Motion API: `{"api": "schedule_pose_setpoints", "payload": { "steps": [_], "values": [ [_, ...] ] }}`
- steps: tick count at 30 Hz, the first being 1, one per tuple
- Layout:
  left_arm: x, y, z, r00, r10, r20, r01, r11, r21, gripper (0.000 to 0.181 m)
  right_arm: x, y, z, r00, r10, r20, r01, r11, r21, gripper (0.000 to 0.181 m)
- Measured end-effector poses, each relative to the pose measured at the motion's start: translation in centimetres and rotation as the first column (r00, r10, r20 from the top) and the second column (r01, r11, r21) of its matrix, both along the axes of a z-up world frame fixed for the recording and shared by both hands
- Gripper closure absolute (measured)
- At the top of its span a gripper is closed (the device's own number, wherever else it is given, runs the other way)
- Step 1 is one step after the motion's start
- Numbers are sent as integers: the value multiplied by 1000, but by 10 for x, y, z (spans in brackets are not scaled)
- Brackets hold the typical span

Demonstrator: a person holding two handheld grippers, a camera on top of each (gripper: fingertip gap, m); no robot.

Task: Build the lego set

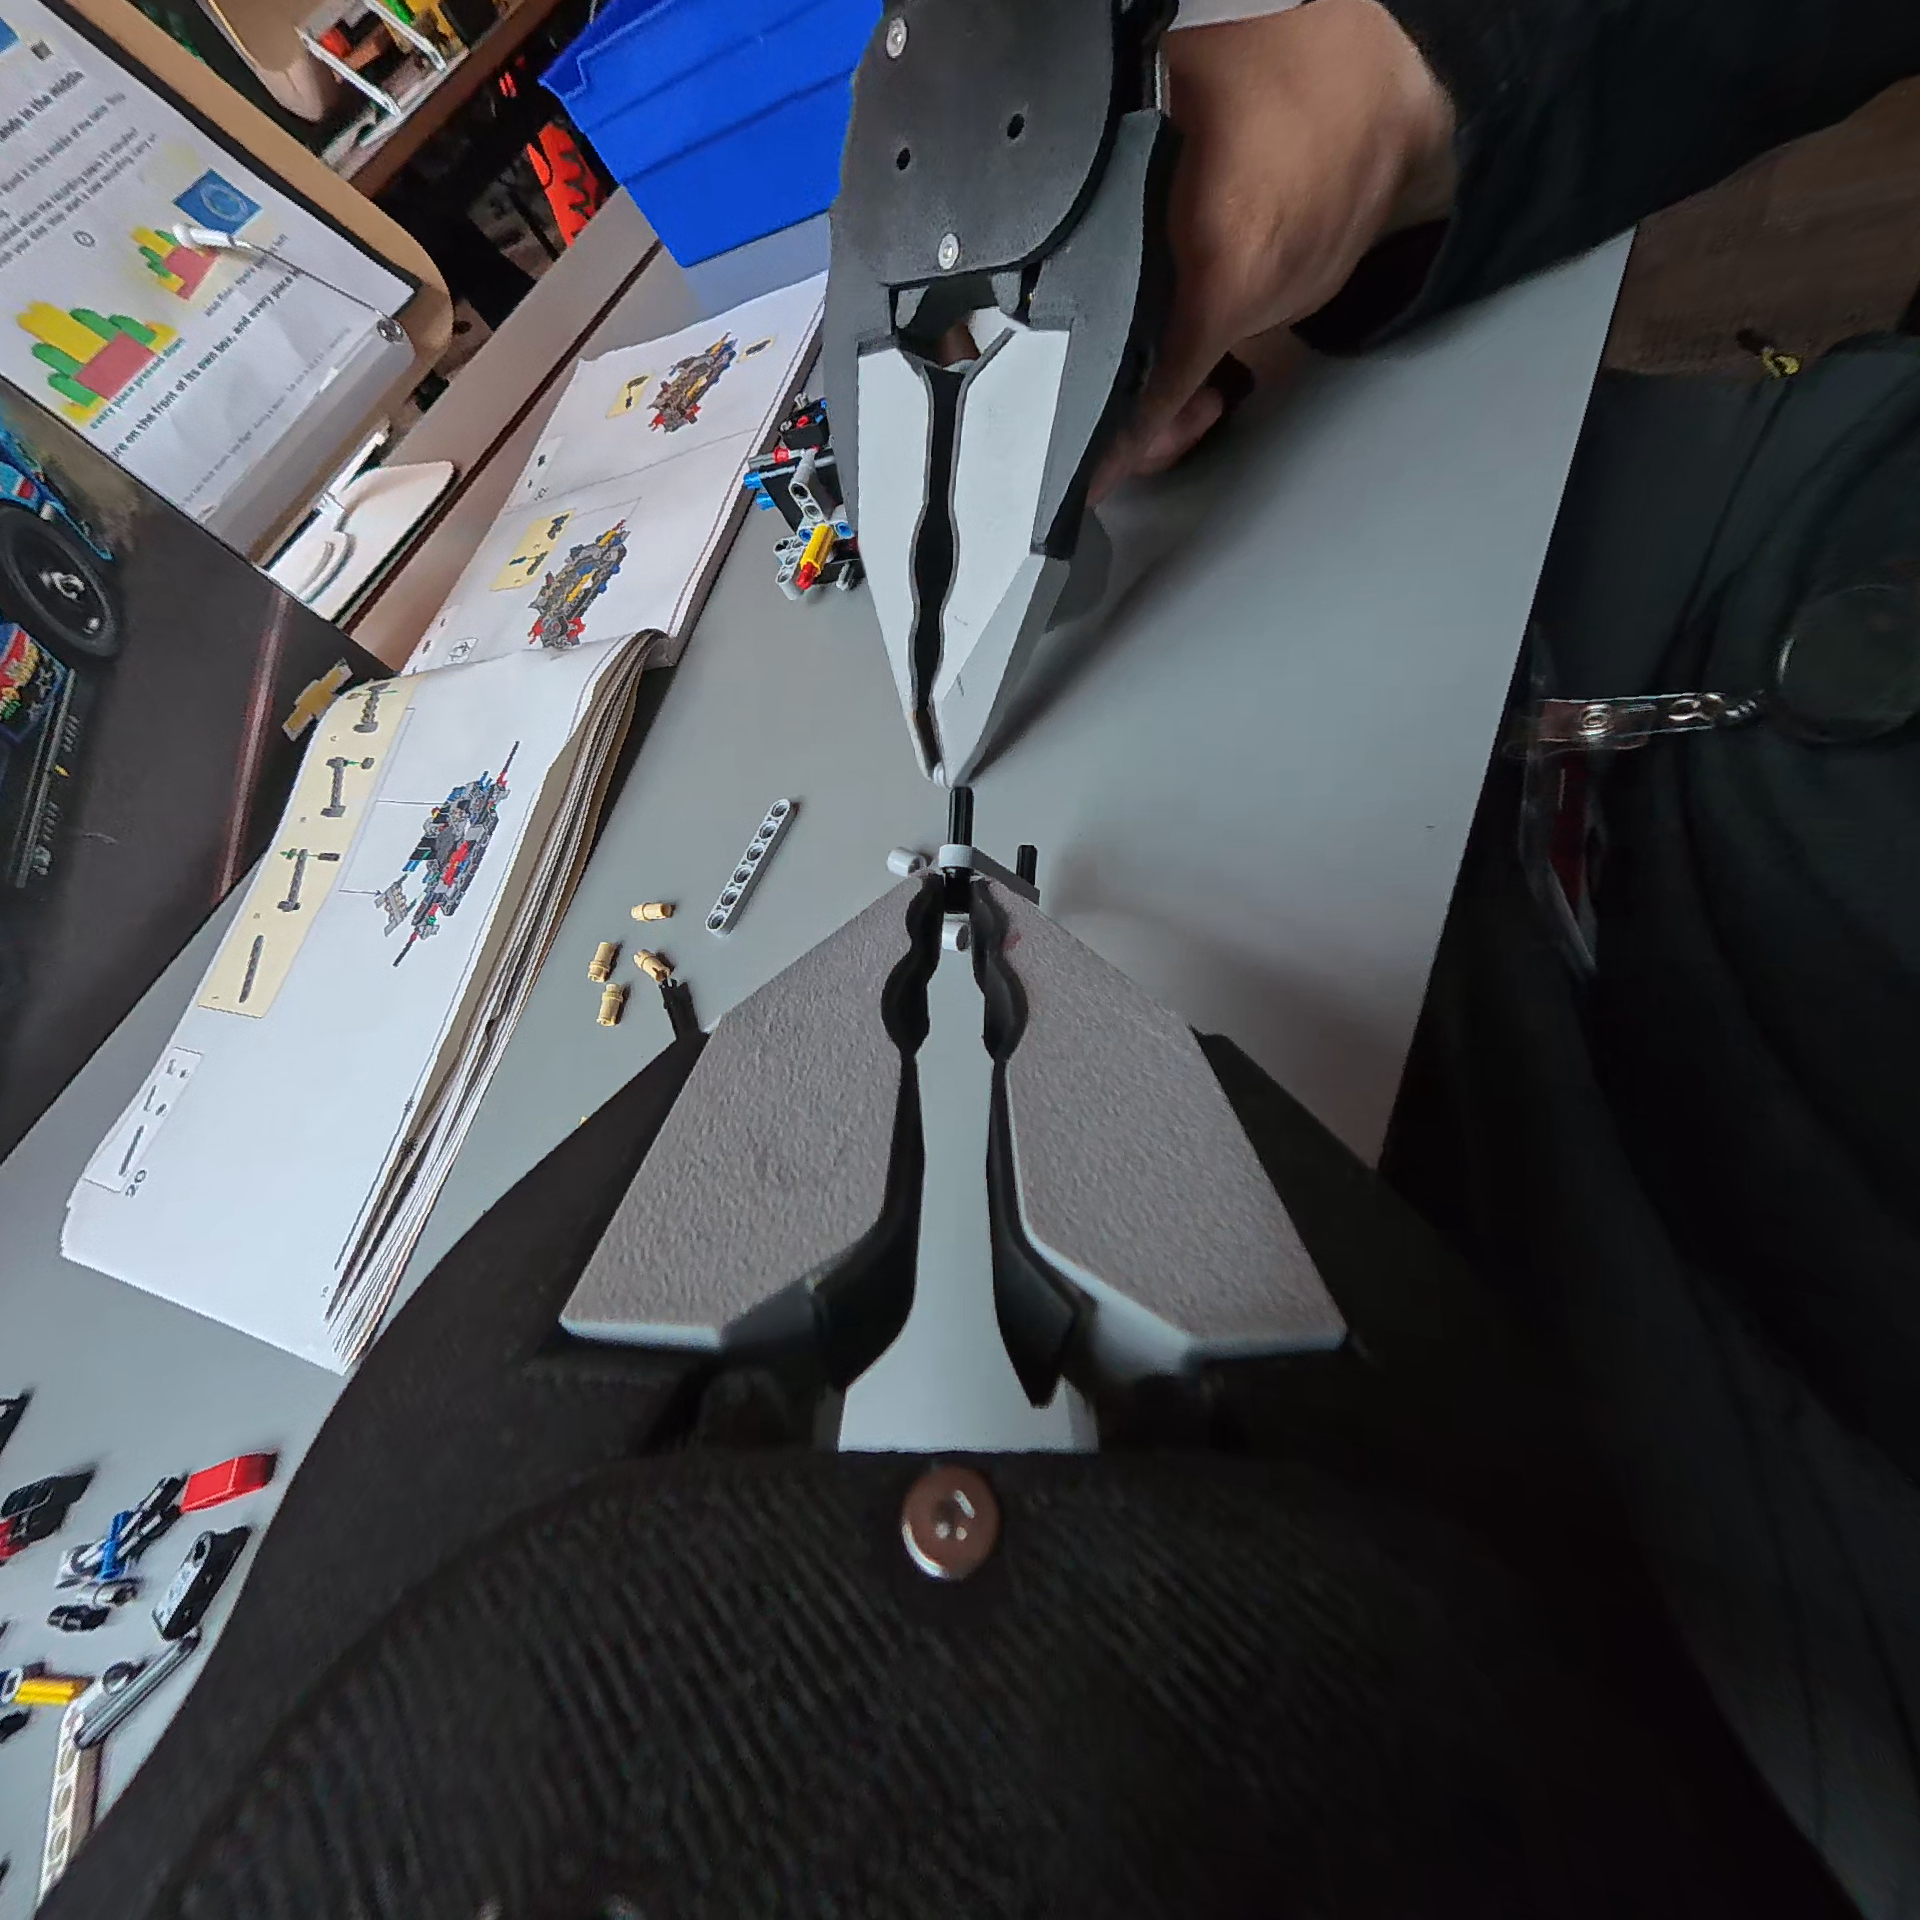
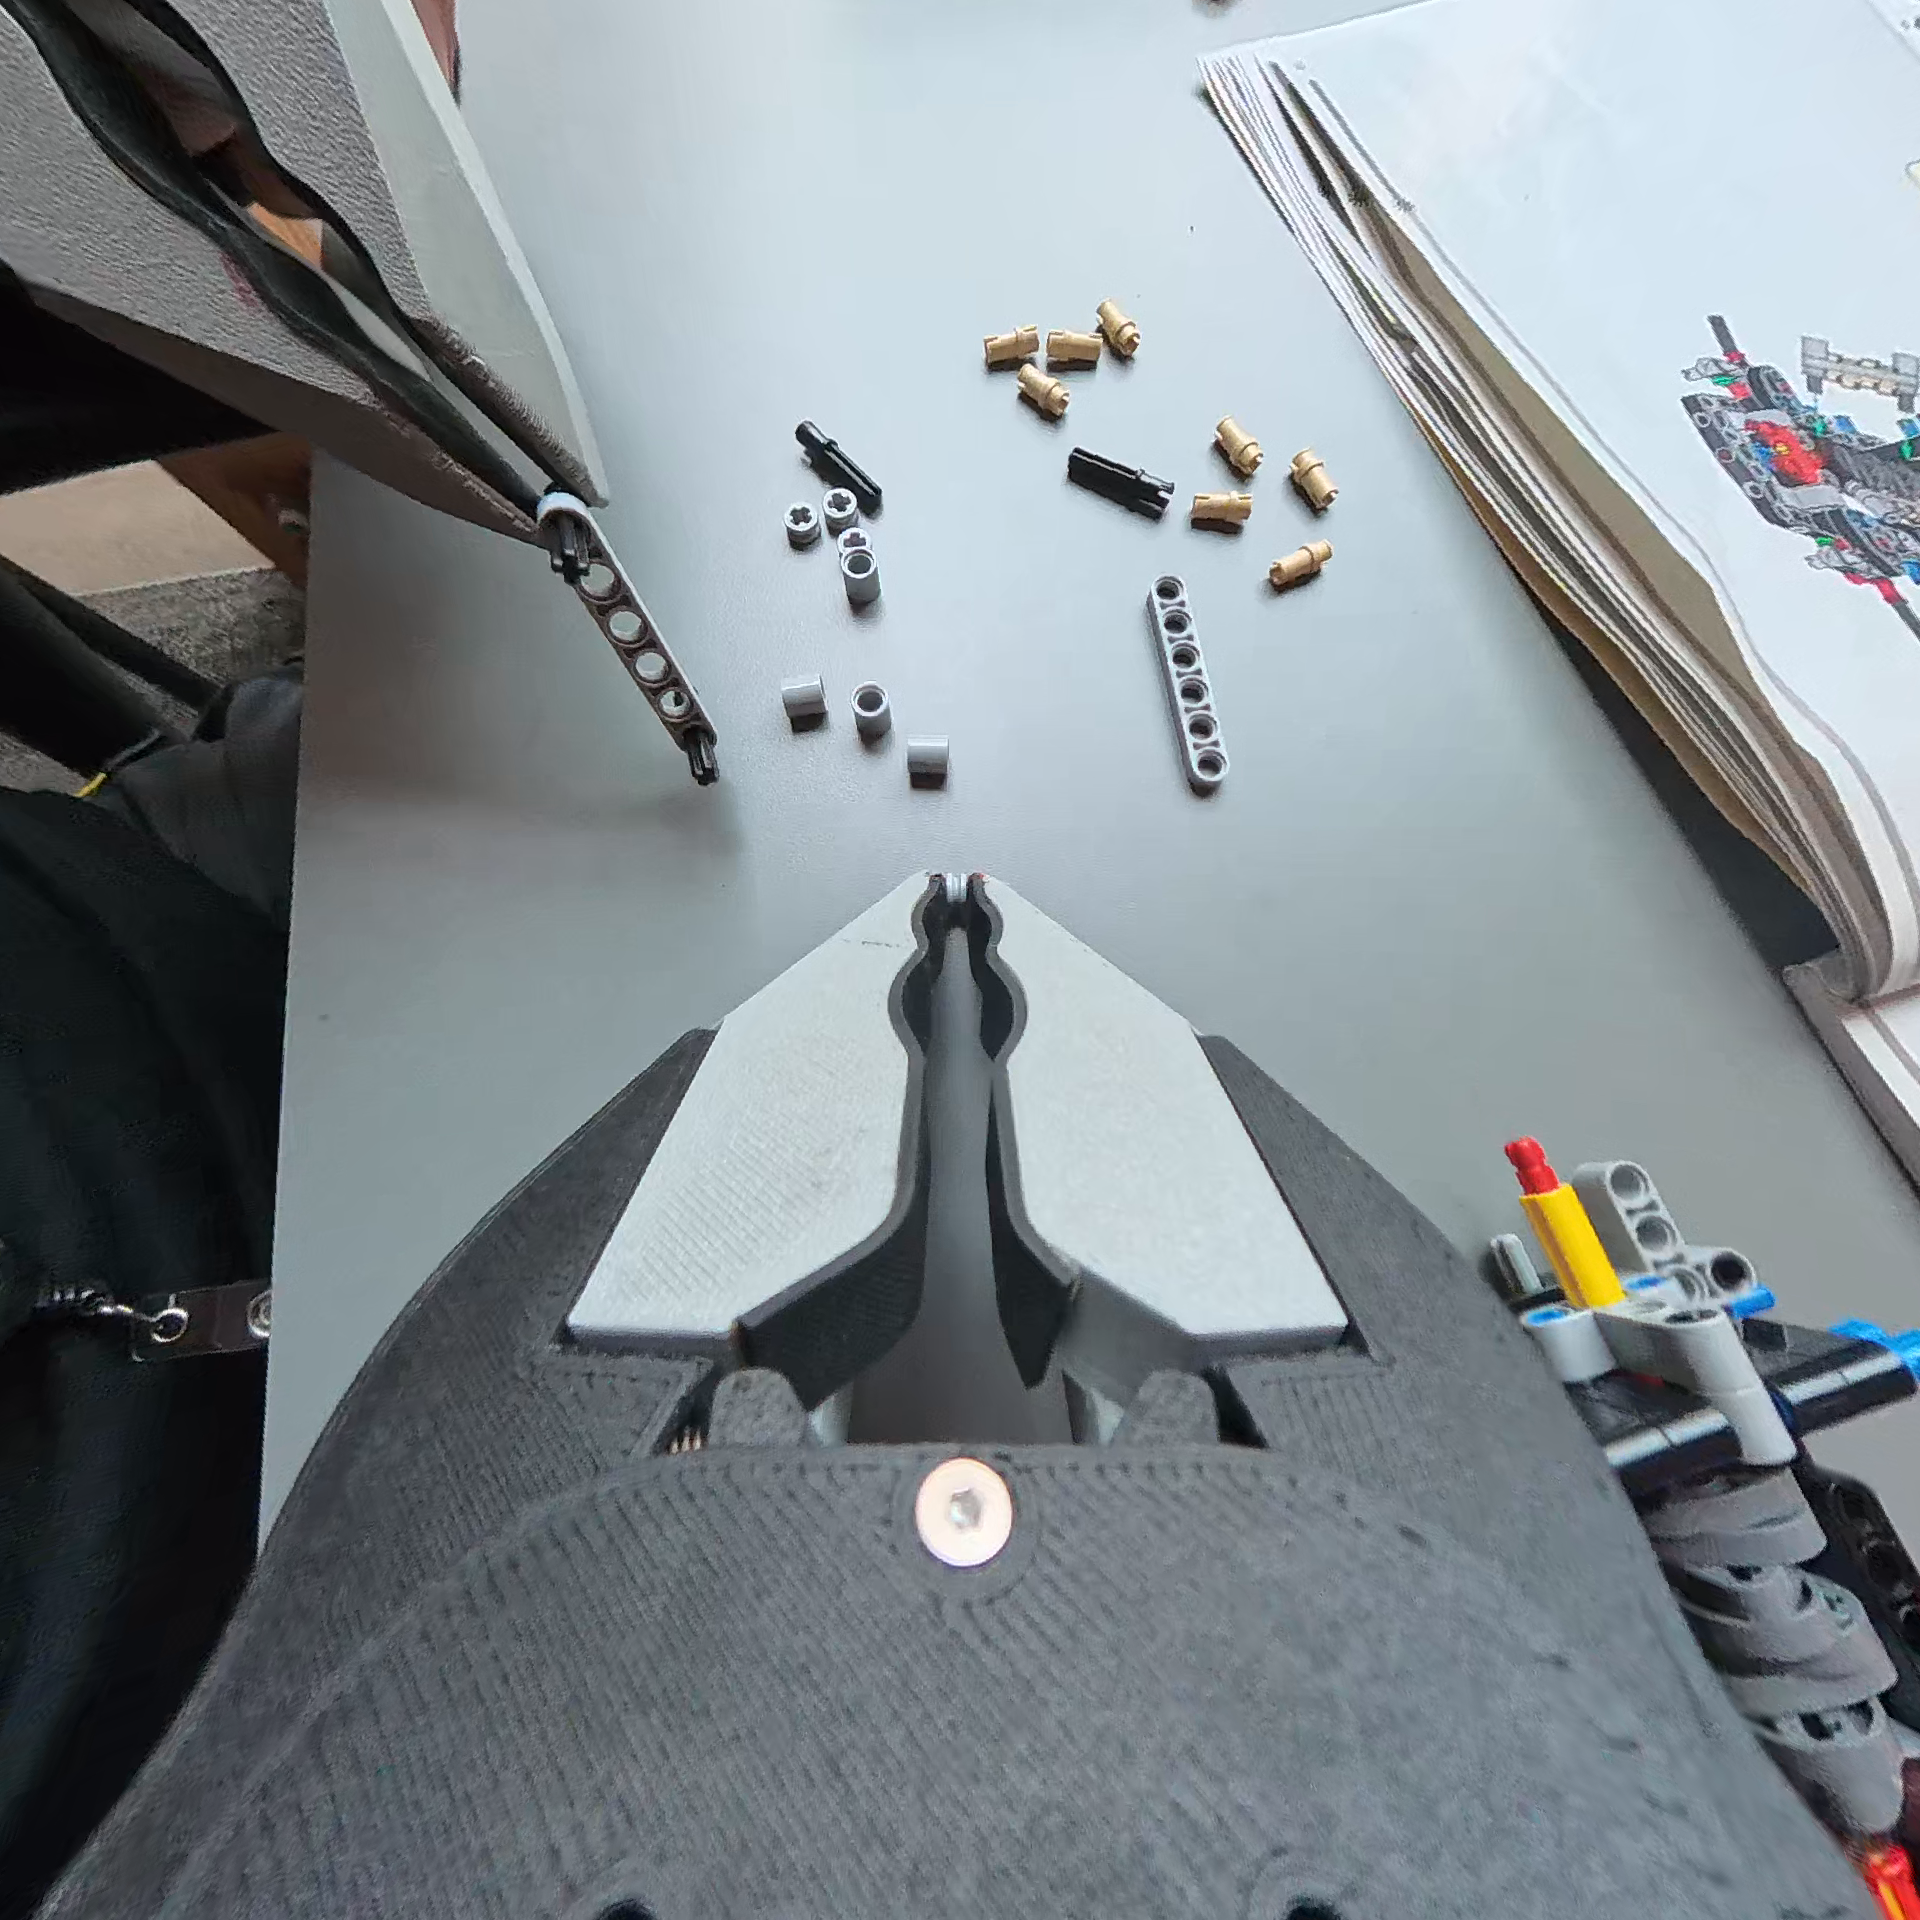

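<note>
Lego beam (image 2: 639, 644) hangs clamped in left gripper's (image 1: 954, 902) jaws, above table (image 2: 1039, 208).

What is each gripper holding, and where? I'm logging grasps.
Left gripper: the dark holed beam, pinched at one pin-fitted end. Right gripper: a small grey piece, at its very tip.

I am working in what looks like a lab or workshop set up for building-toy assembly. The grey surface (image 1: 1299, 582) carries an open instruction booklet (image 1: 343, 935) and loose small parts: tan pins (image 2: 1070, 348), grey bushes (image 2: 862, 577), a grey holed beam (image 2: 1188, 686). Behind it stand a blue plastic storage bin (image 1: 717, 114), a printed instruction poster (image 1: 135, 260) propped upright, and shelving with more clutter. A badge reel and clip (image 1: 1652, 712) hangs at my waist.
</note>
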State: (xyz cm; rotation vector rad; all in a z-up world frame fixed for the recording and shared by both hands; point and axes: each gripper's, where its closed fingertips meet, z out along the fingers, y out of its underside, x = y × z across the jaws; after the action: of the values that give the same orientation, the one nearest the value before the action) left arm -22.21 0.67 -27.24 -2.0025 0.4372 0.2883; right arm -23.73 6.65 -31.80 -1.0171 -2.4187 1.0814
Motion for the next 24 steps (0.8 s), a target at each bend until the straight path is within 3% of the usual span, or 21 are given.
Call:
{"api": "schedule_pose_setpoints", "payload": {
  "steps": [14, 24],
  "values": [
    [3, -1, -2, 1000, 0, 5, 0, 1000, 1, 179, -33, -34, 1, 997, 79, -6, -79, 997, 0, 181],
    [0, -2, -4, 1000, 11, 14, -11, 1000, 7, 178, -30, -21, 5, 999, 48, -10, -49, 998, -35, 181]
  ]
}}
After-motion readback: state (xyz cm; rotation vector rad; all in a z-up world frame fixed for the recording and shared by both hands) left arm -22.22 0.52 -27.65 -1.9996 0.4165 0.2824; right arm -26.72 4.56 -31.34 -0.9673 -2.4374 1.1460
